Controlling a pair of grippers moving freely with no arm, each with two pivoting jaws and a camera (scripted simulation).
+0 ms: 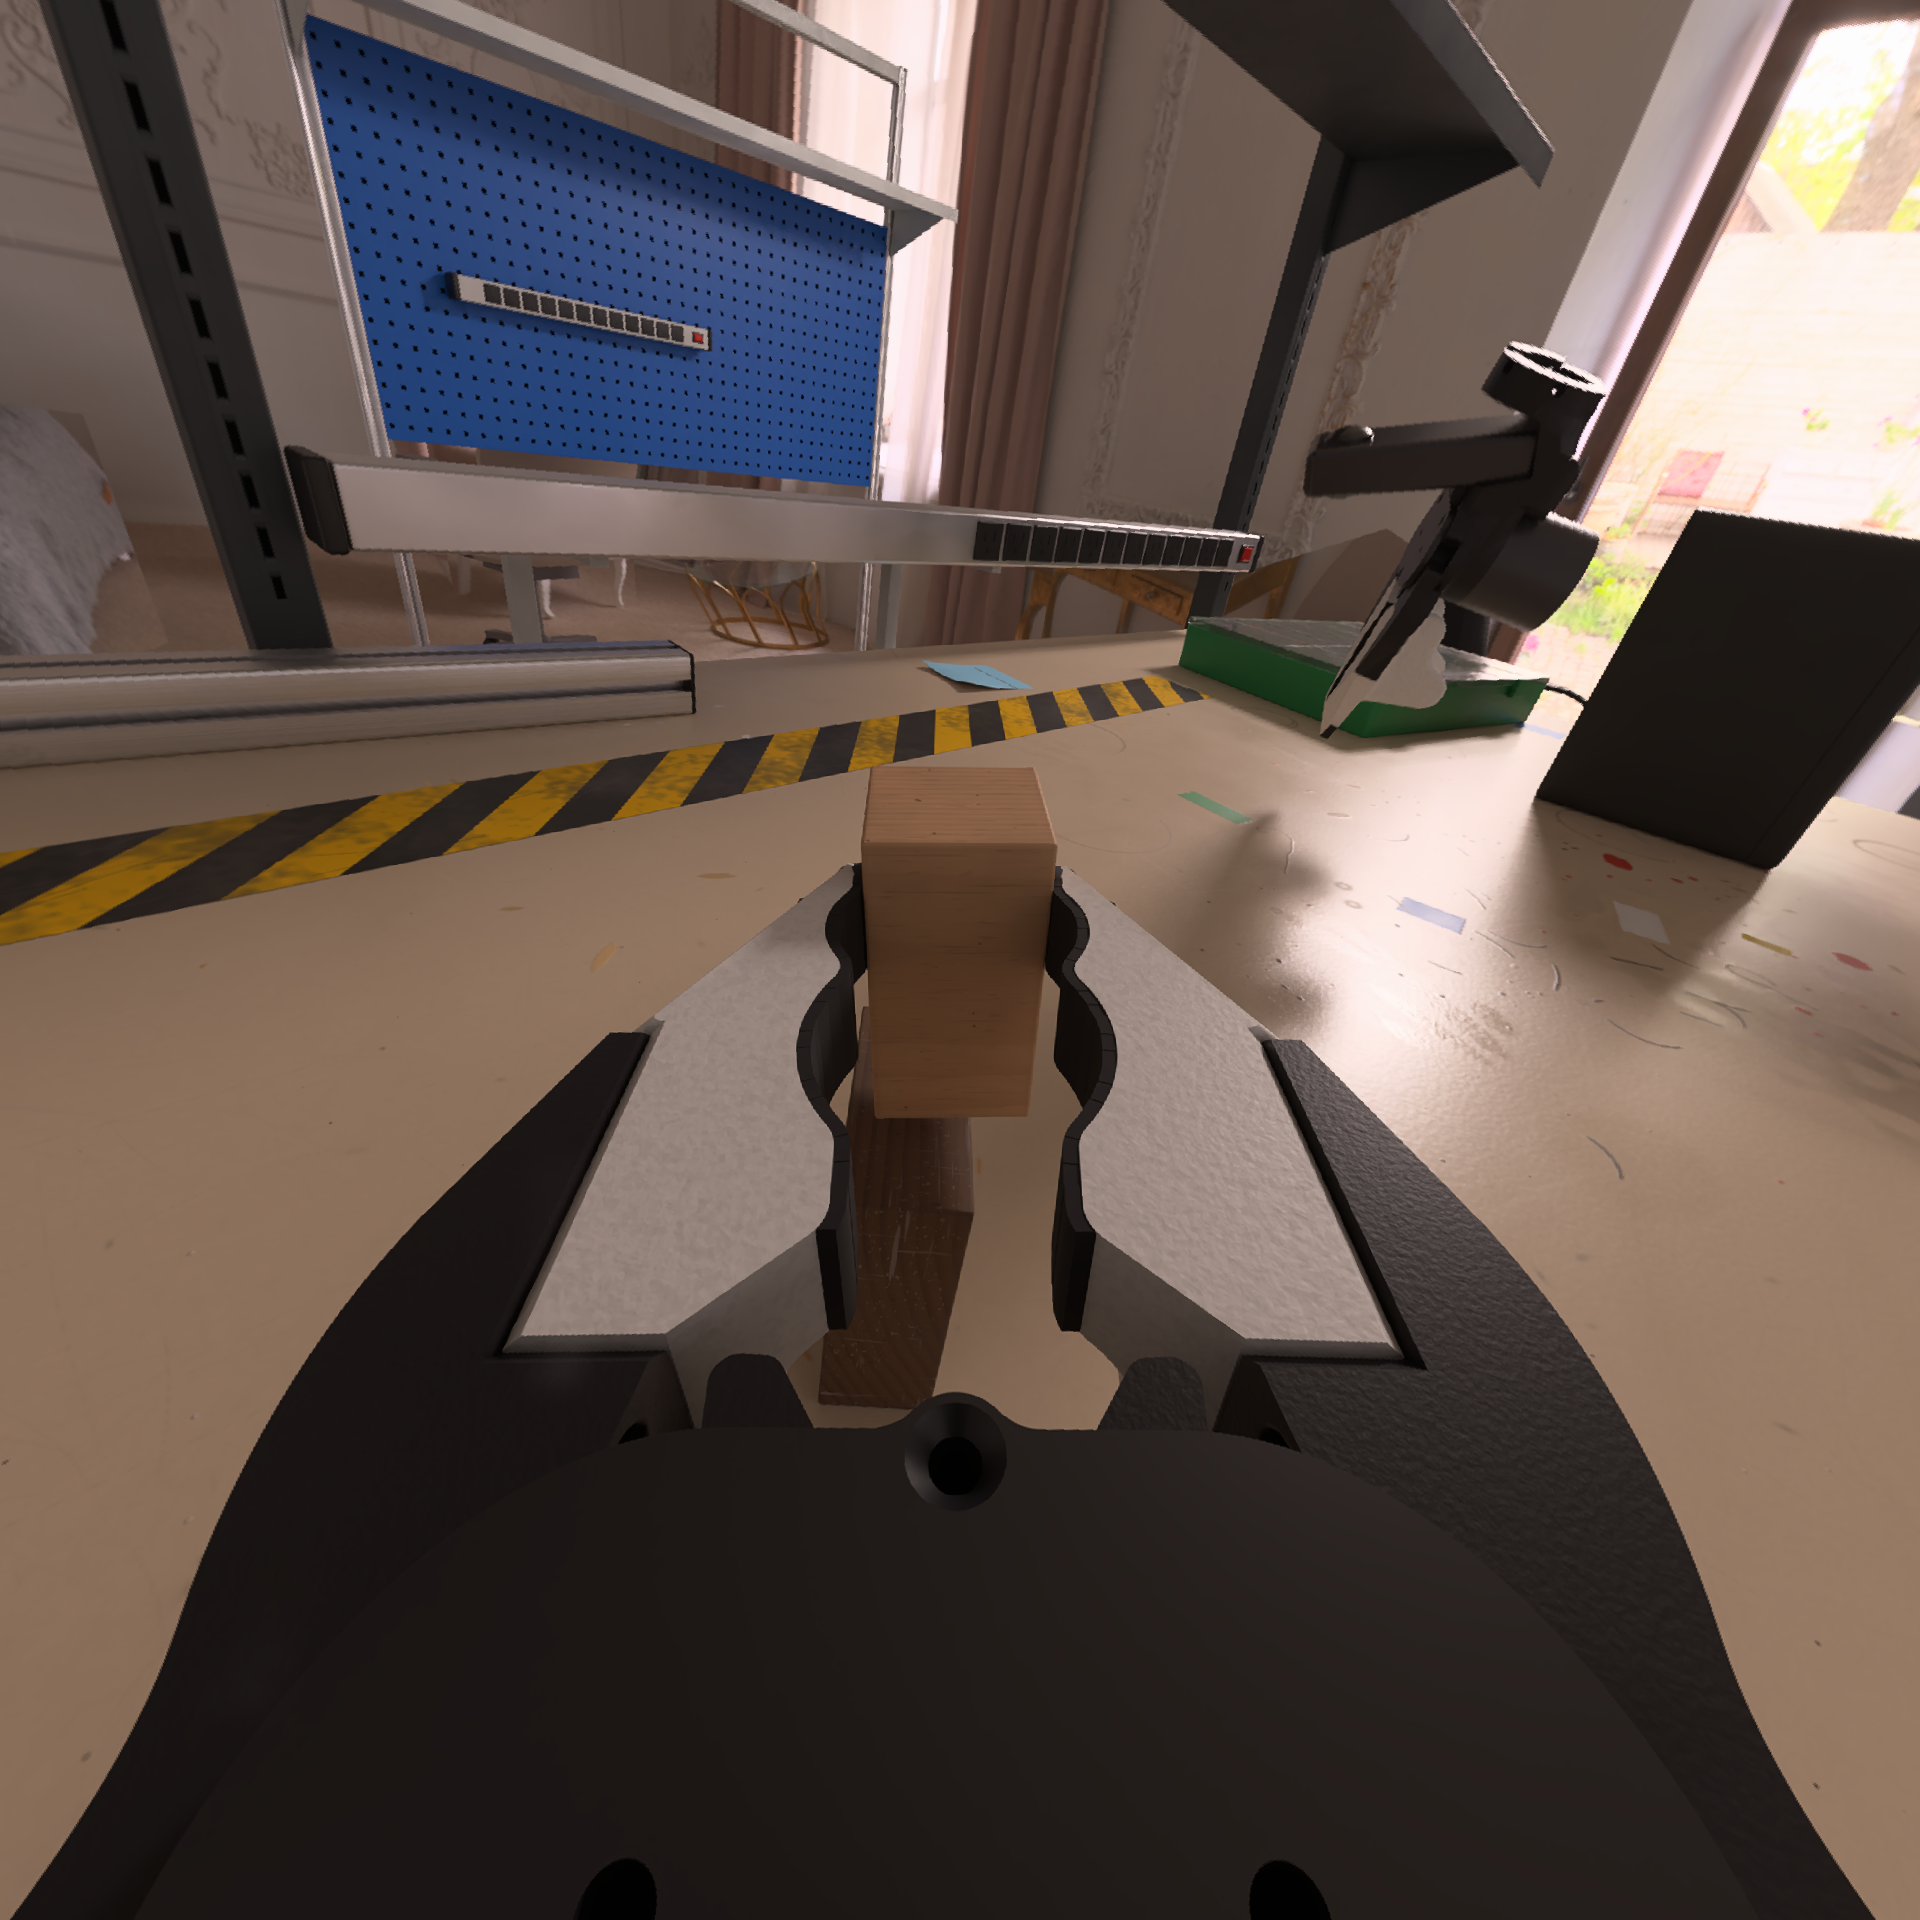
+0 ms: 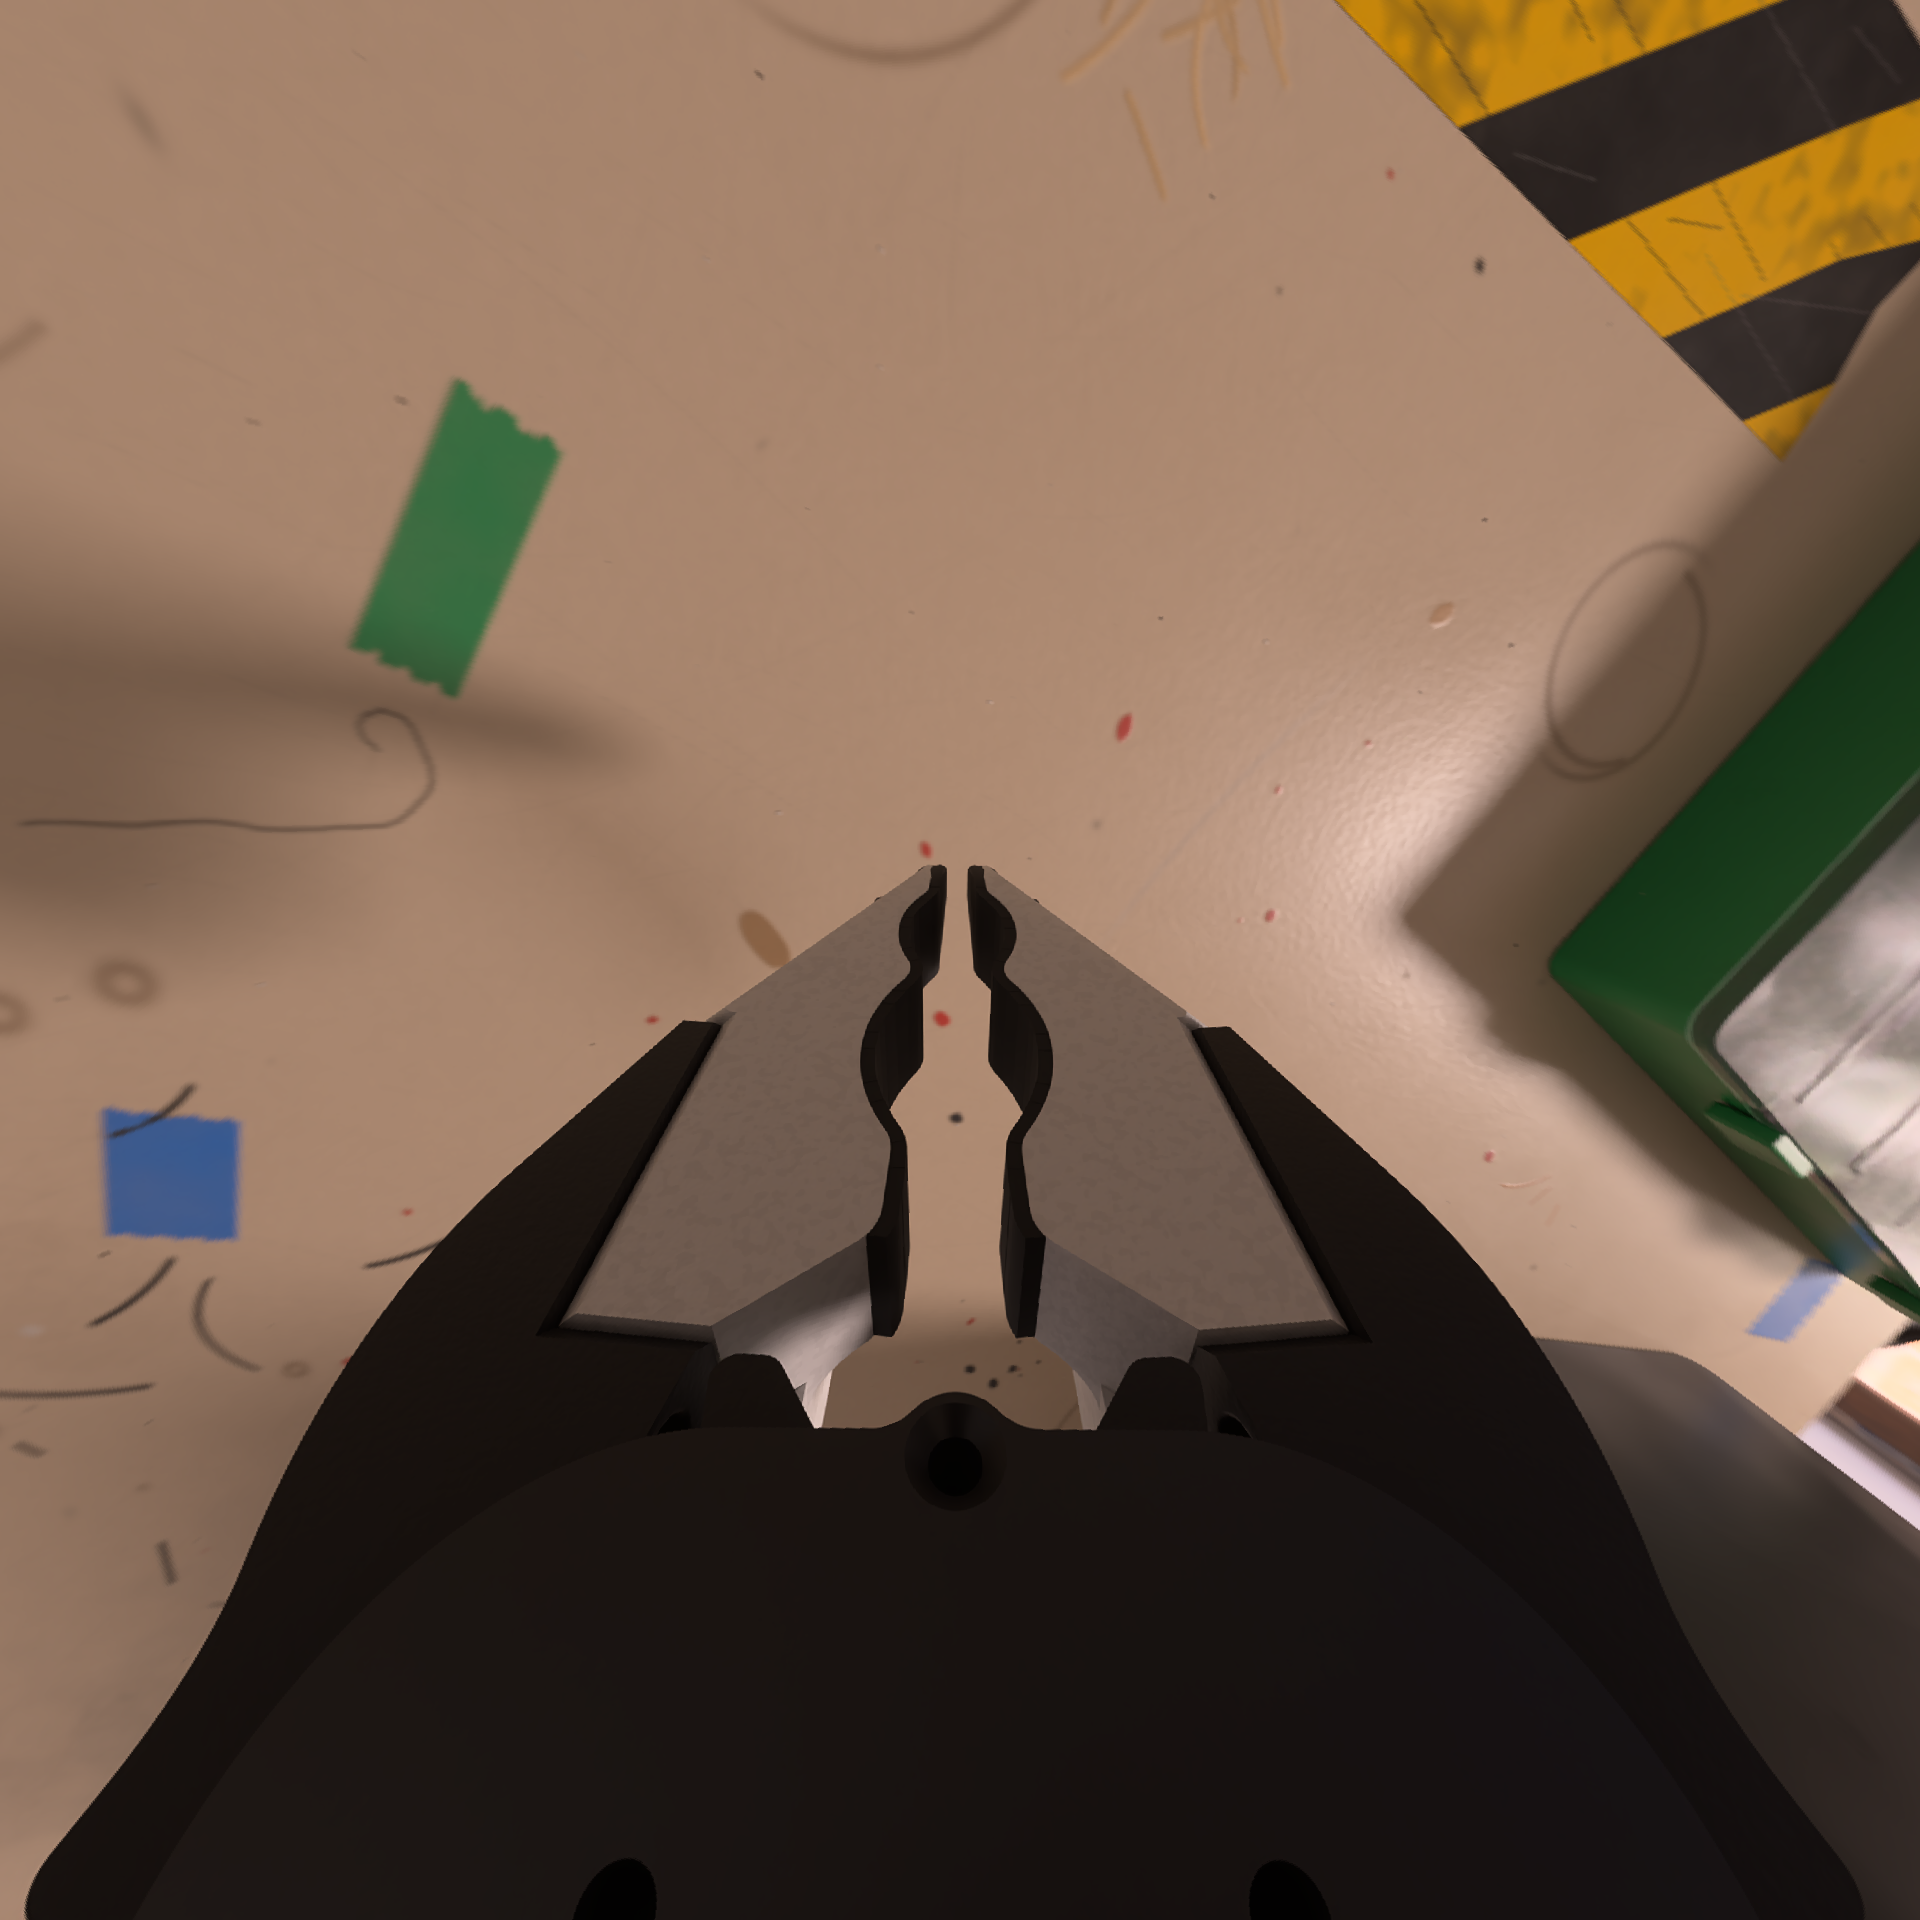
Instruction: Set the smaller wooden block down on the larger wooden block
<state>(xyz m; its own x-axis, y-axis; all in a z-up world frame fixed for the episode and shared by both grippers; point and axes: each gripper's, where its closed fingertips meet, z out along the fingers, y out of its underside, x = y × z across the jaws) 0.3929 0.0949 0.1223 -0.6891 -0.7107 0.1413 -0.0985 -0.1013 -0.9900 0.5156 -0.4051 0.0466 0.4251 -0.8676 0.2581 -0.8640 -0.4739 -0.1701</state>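
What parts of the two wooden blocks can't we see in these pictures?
- Left wrist view: the larger wooden block is partly covered by the smaller wooden block and the left gripper; whether the blocks touch cannot be told.
- Right wrist view: neither block shows; the right gripper faces only the table.

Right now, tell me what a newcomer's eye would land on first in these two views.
The light tan wooden block clamped between the left gripper's fingers, with a darker brown wooden block lying on the beige tabletop below it. Behind, the yellow-and-black hazard stripe crosses the table under a blue pegboard. In the right wrist view, the right gripper, nearly closed and empty, points at the tabletop between a green tape strip and a green box.
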